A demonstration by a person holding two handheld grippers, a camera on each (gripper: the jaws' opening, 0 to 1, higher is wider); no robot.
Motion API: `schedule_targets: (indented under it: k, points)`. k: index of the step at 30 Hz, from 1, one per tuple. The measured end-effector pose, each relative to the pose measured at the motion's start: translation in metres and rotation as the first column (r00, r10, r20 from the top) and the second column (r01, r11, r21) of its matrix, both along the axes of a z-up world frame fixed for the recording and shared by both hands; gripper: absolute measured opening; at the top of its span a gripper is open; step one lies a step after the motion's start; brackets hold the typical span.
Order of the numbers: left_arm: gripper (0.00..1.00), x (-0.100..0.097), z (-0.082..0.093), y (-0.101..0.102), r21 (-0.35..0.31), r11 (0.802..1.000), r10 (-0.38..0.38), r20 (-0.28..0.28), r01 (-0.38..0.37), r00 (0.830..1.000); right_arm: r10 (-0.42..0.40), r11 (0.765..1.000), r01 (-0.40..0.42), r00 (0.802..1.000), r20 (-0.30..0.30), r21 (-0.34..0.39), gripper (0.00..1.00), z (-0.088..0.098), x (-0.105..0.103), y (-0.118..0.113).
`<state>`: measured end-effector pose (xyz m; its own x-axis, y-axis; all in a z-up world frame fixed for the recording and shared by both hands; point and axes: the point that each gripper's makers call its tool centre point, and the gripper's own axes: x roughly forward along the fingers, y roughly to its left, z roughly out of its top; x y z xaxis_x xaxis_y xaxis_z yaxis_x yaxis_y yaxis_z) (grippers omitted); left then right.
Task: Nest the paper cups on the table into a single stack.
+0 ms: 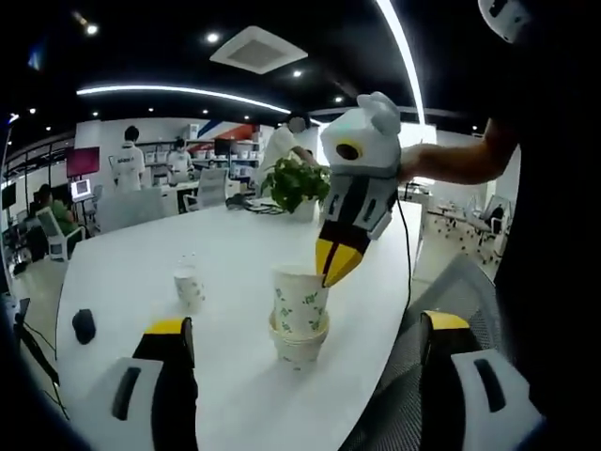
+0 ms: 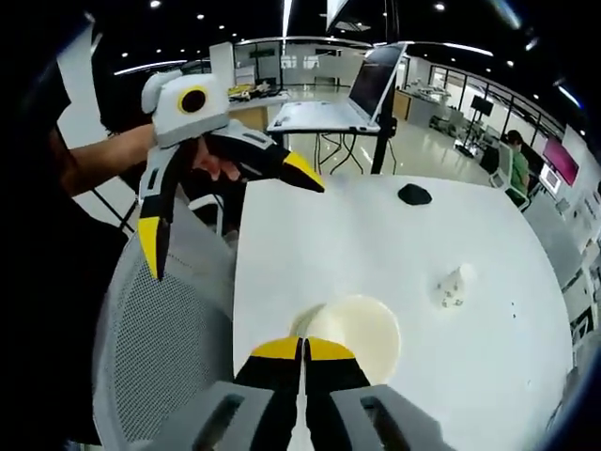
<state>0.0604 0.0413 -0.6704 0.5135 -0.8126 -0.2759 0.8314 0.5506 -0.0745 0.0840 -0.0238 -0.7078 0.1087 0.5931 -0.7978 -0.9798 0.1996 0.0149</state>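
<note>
Left gripper (image 1: 300, 329) jaws released, hanging back. Right gripper (image 2: 302, 349) jaws clenched on rim of top cup (image 1: 300, 296), partly seated in stack (image 1: 299, 343) mid-worktop (image 1: 141, 272). Push straight down, then let go. One loose cup (image 1: 189, 285) left; stack count unclear.

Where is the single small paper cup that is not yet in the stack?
In the left gripper view, the small white paper cup stands alone on the white table, left of the stack of green-patterned paper cups and beyond the small black object.
</note>
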Motion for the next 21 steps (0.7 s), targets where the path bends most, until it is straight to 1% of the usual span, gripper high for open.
schedule_targets:
  k: [12, 21]
  points:
    - [0.99, -0.002, -0.002, 0.003, -0.001, 1.0, 0.011, -0.006, -0.011, 1.0, 0.017, 0.999, -0.017, 1.0, -0.013, -0.037, 0.0, -0.015, -0.004, 0.009]
    - [0.99, -0.004, 0.0, 0.003, -0.001, 1.0, 0.002, -0.004, -0.002, 1.0, 0.018, 0.999, -0.02, 0.999, -0.036, -0.041, 0.0, -0.022, -0.007, 0.013]
